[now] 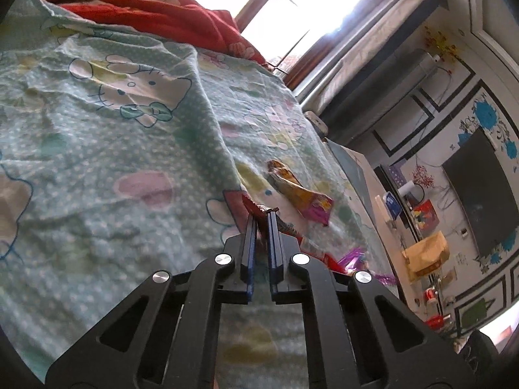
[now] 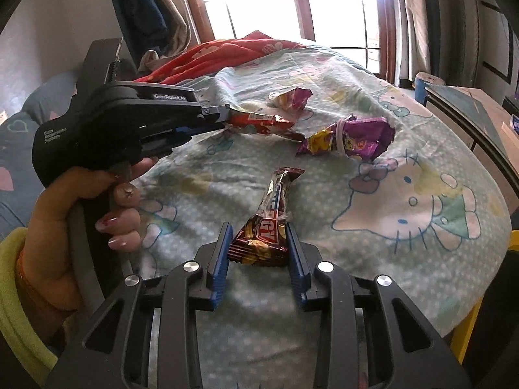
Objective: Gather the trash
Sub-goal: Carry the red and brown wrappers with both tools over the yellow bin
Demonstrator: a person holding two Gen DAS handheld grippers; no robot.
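Trash wrappers lie on a mint cartoon-cat bedsheet (image 2: 405,168). My left gripper (image 1: 262,215) is shut on the edge of a red snack wrapper (image 1: 256,206). The right wrist view shows the same: the left gripper (image 2: 223,119), held by a hand (image 2: 81,194), pinches the red wrapper (image 2: 262,122). My right gripper (image 2: 258,227) is shut on the near end of a brown energy-bar wrapper (image 2: 266,227), blue pads pressing both its sides. A purple wrapper (image 2: 356,139) and a yellow-purple wrapper (image 2: 292,97) lie loose further back. The yellow-pink wrapper (image 1: 301,197) lies just beyond the left fingertips.
A red blanket (image 2: 227,55) is bunched at the head of the bed under a bright window (image 2: 292,3). A low cabinet (image 2: 470,110) stands beside the bed's right edge. A wall TV (image 1: 480,194) and a cluttered shelf (image 1: 421,227) are across the room.
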